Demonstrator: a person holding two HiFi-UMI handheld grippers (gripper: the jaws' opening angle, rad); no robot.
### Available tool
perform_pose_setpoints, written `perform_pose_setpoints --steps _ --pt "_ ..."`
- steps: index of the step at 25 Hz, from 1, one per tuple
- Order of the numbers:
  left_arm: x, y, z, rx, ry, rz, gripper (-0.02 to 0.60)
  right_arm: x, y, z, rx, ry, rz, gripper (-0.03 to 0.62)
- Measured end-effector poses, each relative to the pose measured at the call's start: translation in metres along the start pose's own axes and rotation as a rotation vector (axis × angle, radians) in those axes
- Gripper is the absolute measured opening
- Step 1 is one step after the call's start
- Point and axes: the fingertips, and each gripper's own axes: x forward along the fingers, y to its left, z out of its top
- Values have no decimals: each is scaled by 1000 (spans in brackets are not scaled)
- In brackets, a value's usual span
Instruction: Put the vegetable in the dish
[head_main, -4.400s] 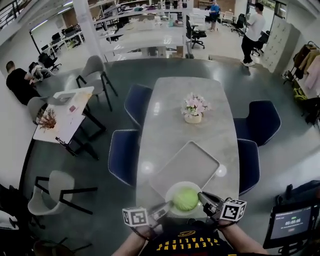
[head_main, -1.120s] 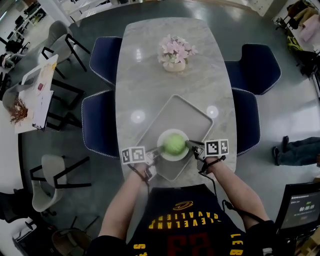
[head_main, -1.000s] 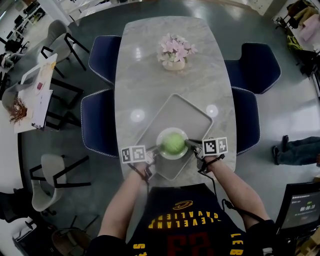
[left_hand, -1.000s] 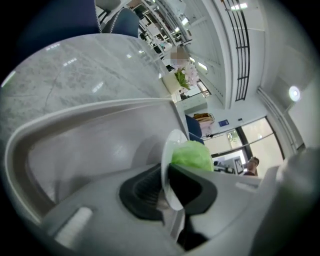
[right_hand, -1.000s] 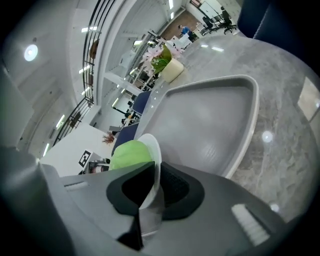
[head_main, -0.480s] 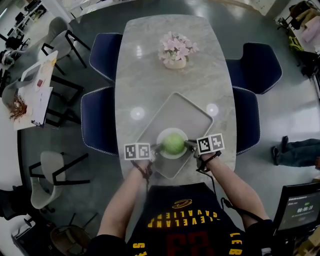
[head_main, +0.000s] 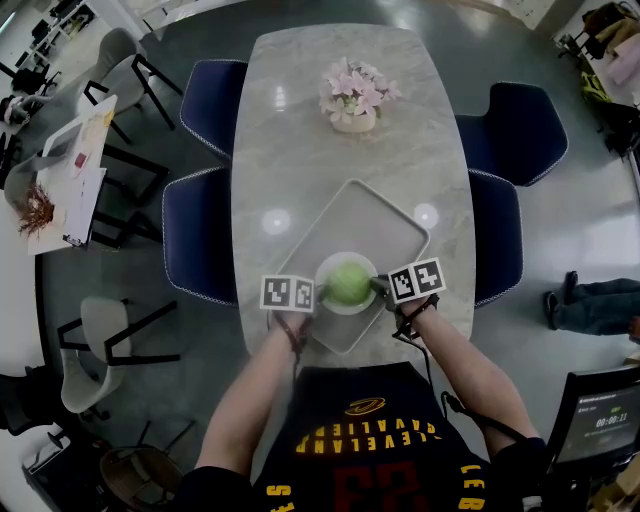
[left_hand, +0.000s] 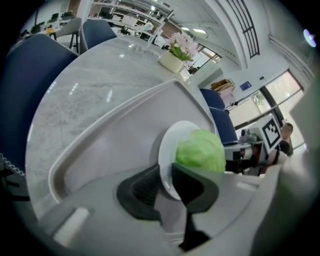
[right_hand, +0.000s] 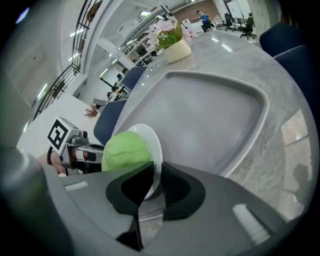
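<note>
Between left claw (left_hand: 167, 181) and right claw (right_hand: 156, 183), one dish (left_hand: 168, 149) holds one cabbage (head_main: 348, 283).

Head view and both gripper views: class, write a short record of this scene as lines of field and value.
vegetable: green cabbage, sitting in the dish
dish: white, over the near end of the tray
tray: grey, on the marble table
left gripper: fingers shut on the dish rim
right gripper: fingers shut on the opposite rim
task: vegetable already in the dish
</note>
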Motion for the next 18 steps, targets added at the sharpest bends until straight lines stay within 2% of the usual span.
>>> perform_pose_setpoints --steps 7,18 --pt "-2 -1 -2 7 2 26 71 -2 -2 -8 -58 37 -69 62" --pt "1 -4 -3 88 28 76 80 -4 -3 -5 -206 60 -157 65"
